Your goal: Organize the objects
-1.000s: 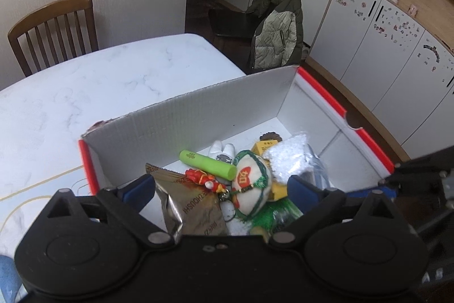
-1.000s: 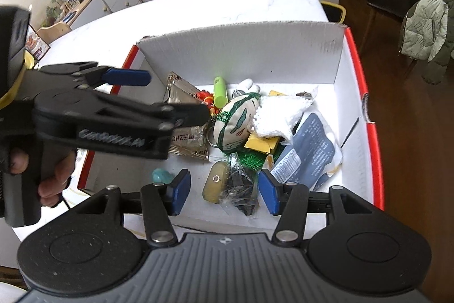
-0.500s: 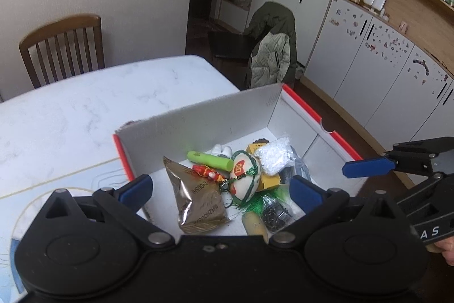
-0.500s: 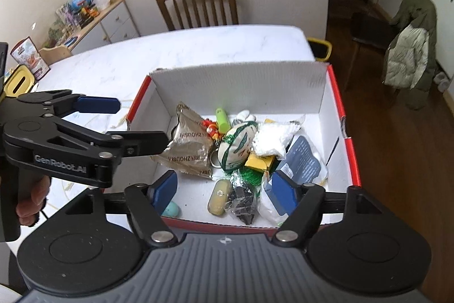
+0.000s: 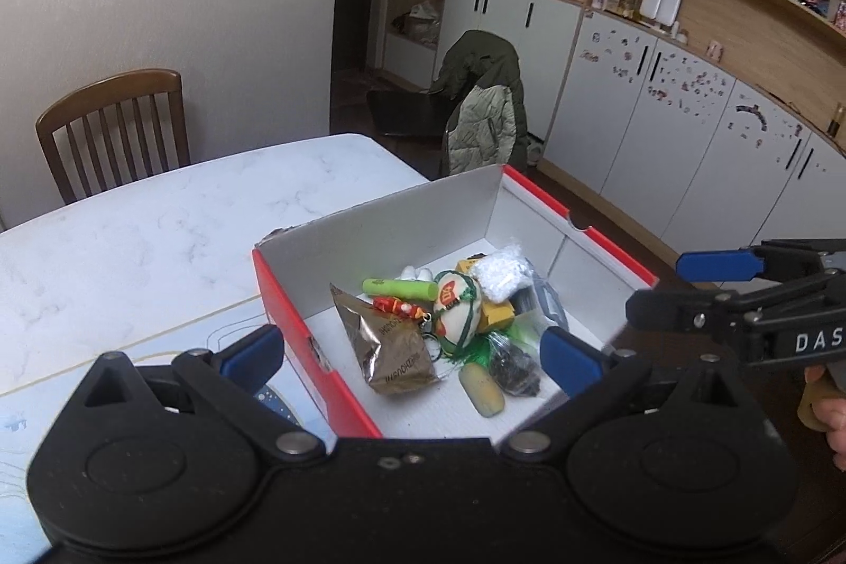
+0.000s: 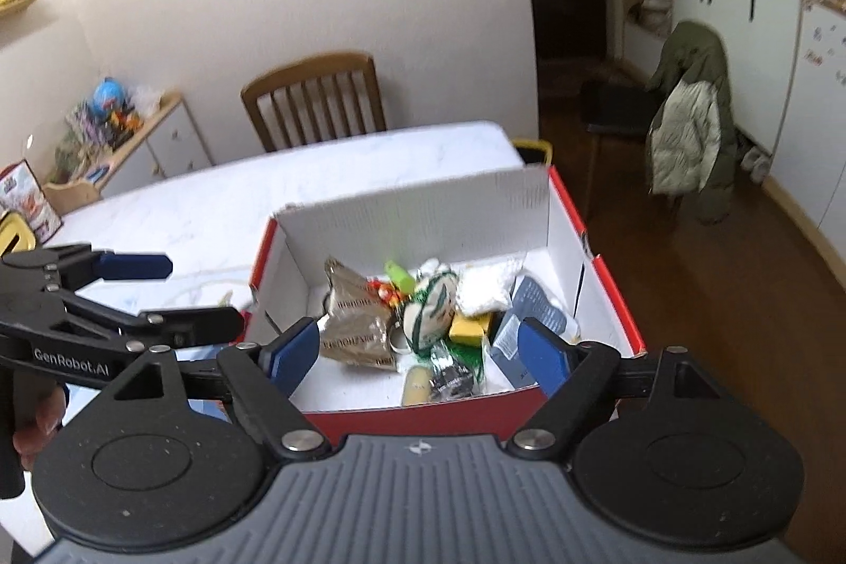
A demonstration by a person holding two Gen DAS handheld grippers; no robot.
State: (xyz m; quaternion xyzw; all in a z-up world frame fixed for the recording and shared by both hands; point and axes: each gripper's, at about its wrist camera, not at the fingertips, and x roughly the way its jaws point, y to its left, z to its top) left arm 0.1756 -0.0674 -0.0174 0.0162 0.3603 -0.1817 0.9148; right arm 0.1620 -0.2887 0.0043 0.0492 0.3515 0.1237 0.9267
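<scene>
red-rimmed white cardboard box (image 5: 296, 299) sat at table edge, junk piled inside | both grippers, left (image 5: 410, 352) and right (image 6: 420, 350), hung wide open, empty | crinkly brown foil snack pouch (image 5: 391, 347) at 9 o'clock of the pile, probably light, slippery, so pinch a sealed edge

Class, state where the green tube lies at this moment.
In the left wrist view, the green tube lies inside the red box, near its back wall, between the foil packet and the small ball.

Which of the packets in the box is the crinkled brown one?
The brown foil packet at the pile's left edge; the others are white or clear.
</scene>
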